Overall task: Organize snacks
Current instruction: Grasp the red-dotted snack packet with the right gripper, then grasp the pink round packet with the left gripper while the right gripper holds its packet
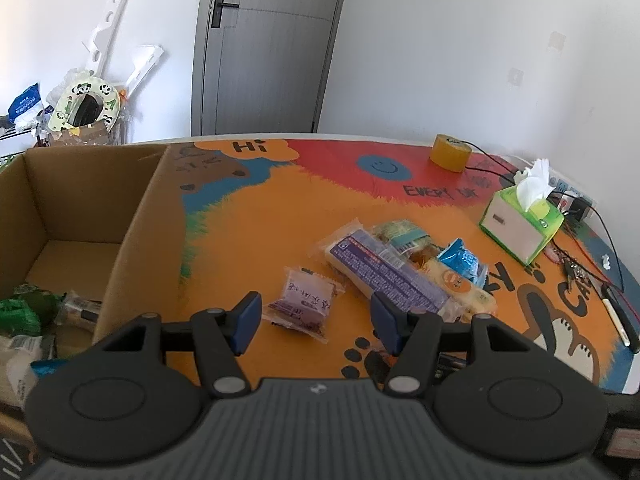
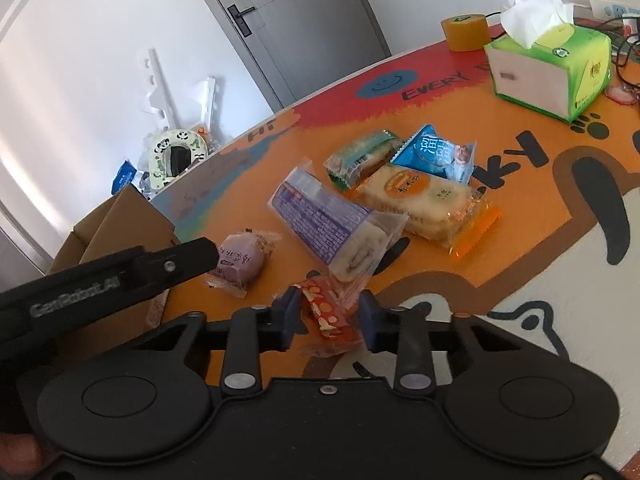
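Your right gripper [image 2: 328, 316] has its jaws closed on a red-orange wrapped snack [image 2: 329, 314], just this side of the long purple-labelled roll pack [image 2: 332, 224]. Your left gripper [image 1: 316, 322] stands open, the purple snack [image 1: 304, 304] between its fingers, unpinched. Orange cartoon-print tabletop [image 1: 256, 232]; cardboard box [image 1: 132, 216] left of the roll pack, grey door [image 1: 264, 48] behind.

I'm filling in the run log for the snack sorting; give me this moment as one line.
left gripper: open over purple snack | right gripper: shut on red snack | cardboard box: some snacks inside
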